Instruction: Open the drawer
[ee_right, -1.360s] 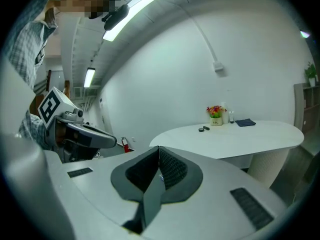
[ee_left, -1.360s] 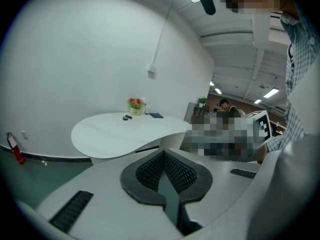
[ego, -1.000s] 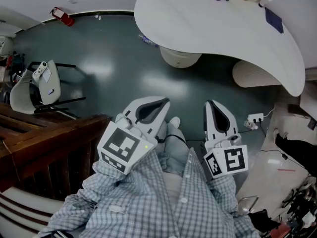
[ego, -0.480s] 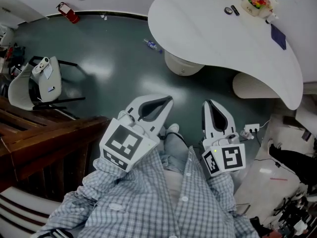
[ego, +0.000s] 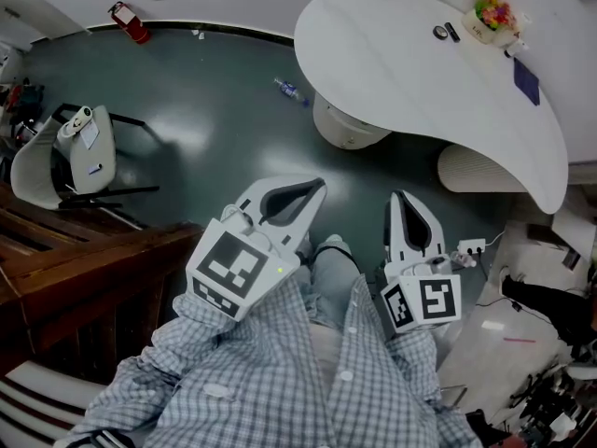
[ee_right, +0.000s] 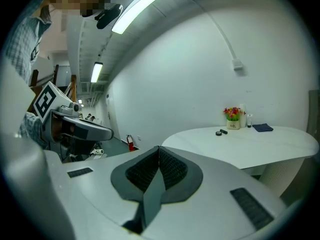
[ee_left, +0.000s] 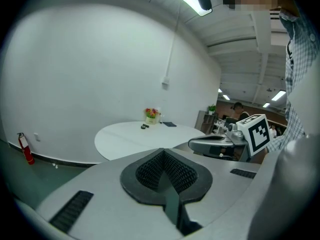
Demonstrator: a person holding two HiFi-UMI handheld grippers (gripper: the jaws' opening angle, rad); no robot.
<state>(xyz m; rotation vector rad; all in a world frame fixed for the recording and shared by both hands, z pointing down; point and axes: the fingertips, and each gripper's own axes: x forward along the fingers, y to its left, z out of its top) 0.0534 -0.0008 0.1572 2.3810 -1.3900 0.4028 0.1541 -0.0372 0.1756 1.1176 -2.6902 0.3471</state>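
Observation:
No drawer shows in any view. In the head view my left gripper (ego: 315, 187) is held over the dark green floor in front of a checked shirt, jaws shut with nothing between them. My right gripper (ego: 398, 195) is beside it, a little to the right, also shut and empty. The left gripper view looks along the closed left gripper (ee_left: 162, 152) toward a white oval table (ee_left: 135, 136), with the right gripper (ee_left: 220, 144) at its right. In the right gripper view the closed right gripper (ee_right: 159, 148) points toward the same table (ee_right: 250, 144).
Dark wooden furniture (ego: 84, 269) stands at the left, and a white chair (ego: 65, 161) behind it. The table (ego: 420, 73) carries a flower pot (ego: 491, 15) and small items. A red fire extinguisher (ego: 126, 21) is at the far wall. A power strip (ego: 469, 247) with cables lies at the right.
The head view has swung a little, so the table and floor sit further right in the frame. Both grippers stay shut and held in nearly the same place.

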